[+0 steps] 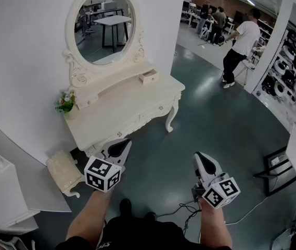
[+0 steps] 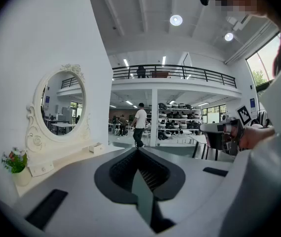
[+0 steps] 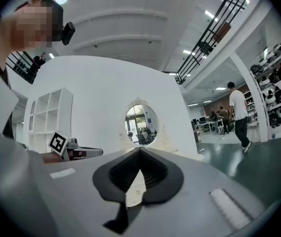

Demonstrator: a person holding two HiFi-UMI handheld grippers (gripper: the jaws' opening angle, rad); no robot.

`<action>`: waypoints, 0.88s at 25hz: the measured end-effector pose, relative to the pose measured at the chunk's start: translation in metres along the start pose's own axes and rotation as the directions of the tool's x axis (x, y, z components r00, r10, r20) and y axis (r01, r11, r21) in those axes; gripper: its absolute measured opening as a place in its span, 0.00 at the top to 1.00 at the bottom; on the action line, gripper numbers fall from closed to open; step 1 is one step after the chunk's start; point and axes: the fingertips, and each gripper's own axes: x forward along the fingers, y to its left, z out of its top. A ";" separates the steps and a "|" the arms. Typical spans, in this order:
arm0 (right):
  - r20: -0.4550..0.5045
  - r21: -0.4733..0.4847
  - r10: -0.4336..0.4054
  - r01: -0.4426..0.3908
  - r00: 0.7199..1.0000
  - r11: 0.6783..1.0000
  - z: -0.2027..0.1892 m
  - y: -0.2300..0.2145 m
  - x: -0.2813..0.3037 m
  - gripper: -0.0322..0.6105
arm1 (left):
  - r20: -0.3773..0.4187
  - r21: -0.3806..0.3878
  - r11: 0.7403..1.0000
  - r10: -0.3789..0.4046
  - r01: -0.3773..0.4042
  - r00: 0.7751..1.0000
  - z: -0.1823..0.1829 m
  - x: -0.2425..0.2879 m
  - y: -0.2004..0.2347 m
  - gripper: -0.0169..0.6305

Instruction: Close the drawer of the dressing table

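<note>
- The left gripper (image 1: 123, 146) is closed and holds nothing.
- The right gripper (image 1: 202, 161) is closed too, with nothing in it.
- The little drawer (image 1: 149, 76) sticks out on the dressing table (image 1: 132, 105), beside the mirror (image 1: 105, 25), well away from both.

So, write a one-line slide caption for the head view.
Shut, the left gripper and right gripper face a dressing table whose small upper drawer sits open.

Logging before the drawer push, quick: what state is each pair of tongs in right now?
Left tongs: closed, holding nothing.
Right tongs: closed, holding nothing.
</note>
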 end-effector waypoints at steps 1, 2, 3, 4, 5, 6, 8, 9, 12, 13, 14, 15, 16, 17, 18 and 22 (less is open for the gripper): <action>0.002 0.000 0.003 -0.003 1.000 1.000 0.002 0.001 0.000 0.94 | 0.000 0.004 1.000 -0.002 0.002 1.000 0.002 0.000 -0.003 0.97; 0.004 0.001 0.007 -0.007 1.000 1.000 0.004 0.001 -0.001 0.94 | -0.001 0.007 1.000 -0.004 0.004 1.000 0.003 0.001 -0.005 0.97; 0.007 0.001 0.010 -0.010 1.000 1.000 0.005 0.002 -0.002 0.94 | -0.001 0.009 1.000 -0.006 0.006 1.000 0.004 0.001 -0.008 0.97; 0.009 0.002 0.014 -0.014 1.000 1.000 0.006 0.002 -0.002 0.94 | -0.002 0.010 1.000 -0.008 0.008 1.000 0.005 0.001 -0.011 0.97; 0.011 0.004 0.017 -0.017 1.000 1.000 0.006 0.002 -0.003 0.94 | -0.002 0.009 1.000 -0.009 0.009 1.000 0.005 0.001 -0.013 0.97; 0.012 0.006 0.020 -0.020 1.000 1.000 0.006 0.002 -0.005 0.94 | -0.002 0.006 1.000 -0.010 0.010 1.000 0.005 0.001 -0.015 0.97; 0.014 0.019 0.024 -0.024 1.000 1.000 0.005 0.001 -0.009 0.94 | 0.003 0.000 1.000 -0.009 0.009 1.000 0.006 0.001 -0.019 0.97; 0.019 0.030 0.027 -0.027 0.999 0.999 0.006 -0.001 -0.011 0.94 | 0.008 -0.002 1.000 -0.007 0.007 1.000 0.007 0.000 -0.021 0.97; 0.044 0.066 0.042 -0.045 0.998 0.997 0.015 0.000 -0.015 0.94 | 0.025 0.002 1.000 -0.002 0.002 1.000 0.012 -0.001 -0.029 0.97; 0.050 0.068 0.048 -0.051 0.998 0.996 0.018 0.001 -0.017 0.94 | 0.030 0.003 1.000 -0.001 0.001 1.000 0.013 -0.001 -0.032 0.97; 0.053 0.065 0.053 -0.056 0.997 0.996 0.021 0.002 -0.019 0.94 | 0.036 0.002 1.000 0.000 0.000 0.999 0.013 -0.002 -0.035 0.97; 0.053 0.060 0.056 -0.059 0.997 0.996 0.023 0.003 -0.021 0.94 | 0.041 0.000 1.000 -0.001 0.001 0.999 0.013 -0.002 -0.038 0.97; 0.052 0.055 0.058 -0.061 0.997 0.997 0.024 0.003 -0.024 0.94 | 0.044 -0.003 1.000 -0.001 0.001 0.999 0.012 -0.002 -0.042 0.97; 0.049 0.052 0.060 -0.063 0.997 0.997 0.024 0.002 -0.027 0.94 | 0.045 -0.005 1.000 -0.002 0.002 0.999 0.011 -0.002 -0.045 0.97; 0.047 0.053 0.063 -0.065 0.997 0.996 0.024 0.002 -0.030 0.94 | 0.044 -0.007 1.000 -0.003 0.003 0.999 0.009 -0.002 -0.047 0.97; 0.029 0.060 0.057 -0.059 0.998 0.996 0.018 -0.004 -0.035 0.94 | 0.023 -0.027 1.000 -0.008 0.009 1.000 -0.001 0.005 -0.046 0.97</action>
